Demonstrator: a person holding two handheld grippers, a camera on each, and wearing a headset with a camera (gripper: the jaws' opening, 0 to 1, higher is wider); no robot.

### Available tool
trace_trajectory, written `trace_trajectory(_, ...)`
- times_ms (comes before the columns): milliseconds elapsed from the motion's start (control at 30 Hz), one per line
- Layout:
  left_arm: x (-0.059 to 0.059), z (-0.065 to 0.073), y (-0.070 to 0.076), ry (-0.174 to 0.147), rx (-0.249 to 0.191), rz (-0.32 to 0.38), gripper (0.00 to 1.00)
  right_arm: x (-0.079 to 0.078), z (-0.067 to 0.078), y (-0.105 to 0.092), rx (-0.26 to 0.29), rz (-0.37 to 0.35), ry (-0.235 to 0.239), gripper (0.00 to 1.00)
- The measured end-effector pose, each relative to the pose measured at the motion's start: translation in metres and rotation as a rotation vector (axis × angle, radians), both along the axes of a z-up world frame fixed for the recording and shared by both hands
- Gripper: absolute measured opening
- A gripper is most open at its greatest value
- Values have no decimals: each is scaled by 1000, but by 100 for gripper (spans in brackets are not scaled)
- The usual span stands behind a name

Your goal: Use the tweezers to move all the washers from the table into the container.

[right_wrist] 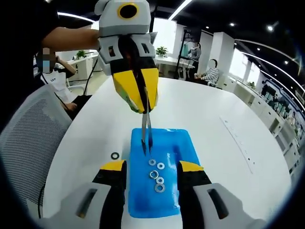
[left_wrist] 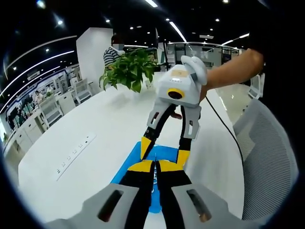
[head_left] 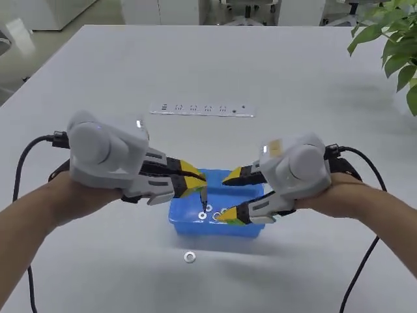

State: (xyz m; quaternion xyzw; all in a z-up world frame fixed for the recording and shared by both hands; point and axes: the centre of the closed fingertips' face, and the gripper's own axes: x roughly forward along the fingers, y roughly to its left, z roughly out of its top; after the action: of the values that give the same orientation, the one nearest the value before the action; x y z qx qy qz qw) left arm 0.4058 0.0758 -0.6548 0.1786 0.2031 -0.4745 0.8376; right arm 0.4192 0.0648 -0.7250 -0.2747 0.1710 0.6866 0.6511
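Five washers, seemingly, inside blue container

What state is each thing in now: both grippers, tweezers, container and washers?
container, upright, open on top
several washers, lying flat in the container
one washer, flat on the table, outside the container
tweezers, gripped, tips pointing down into the container
left gripper, shut on the tweezers
right gripper, open, holding nothing
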Motion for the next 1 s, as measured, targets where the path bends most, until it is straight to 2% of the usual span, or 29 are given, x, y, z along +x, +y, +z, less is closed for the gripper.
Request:
trace_trajectory(367, -14, 12, 3, -22, -3, 9, 6, -5, 7, -21, -3, -89, 4, 59)
trace_trajectory(733, -28, 17, 10, -20, -10, 18, 6, -12, 7, -43, -3, -162, 23, 71)
trace_trajectory(1000, -40, 14, 11, -11, -9, 7, 6, -16, 5, -53, 8, -201, 36, 82)
